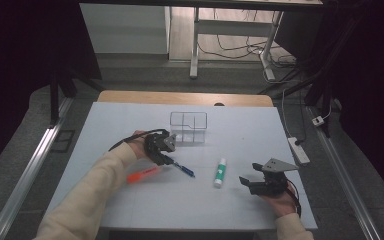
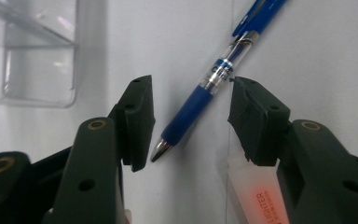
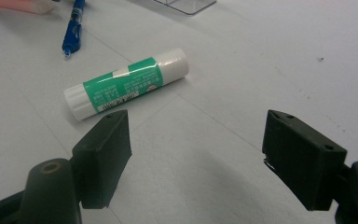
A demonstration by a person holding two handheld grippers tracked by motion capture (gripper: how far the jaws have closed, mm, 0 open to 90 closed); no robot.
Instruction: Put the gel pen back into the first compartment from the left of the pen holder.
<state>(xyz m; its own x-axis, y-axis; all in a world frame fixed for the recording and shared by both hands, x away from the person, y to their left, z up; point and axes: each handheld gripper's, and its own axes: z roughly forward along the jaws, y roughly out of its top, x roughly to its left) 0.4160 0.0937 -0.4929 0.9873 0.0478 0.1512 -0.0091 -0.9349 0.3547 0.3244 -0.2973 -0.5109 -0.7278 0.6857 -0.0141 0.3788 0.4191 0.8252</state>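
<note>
on the white table (image 1: 130, 210), my left gripper (image 2: 191, 116) sits low over the blue pen (image 2: 200, 100), jaws about half open with the pen's grip and tip between them, pads not touching it. the orange highlighter (image 2: 261, 196) lies just under the right-hand jaw. in the high view the pen (image 1: 184, 169) sits between the highlighter (image 1: 143, 175) and the green-and-white glue stick (image 1: 220, 172), with the clear divided organizer (image 1: 188, 127) behind. my right gripper (image 3: 196, 158) hovers near the glue stick (image 3: 126, 84), jaws wide apart, holding nothing.
</note>
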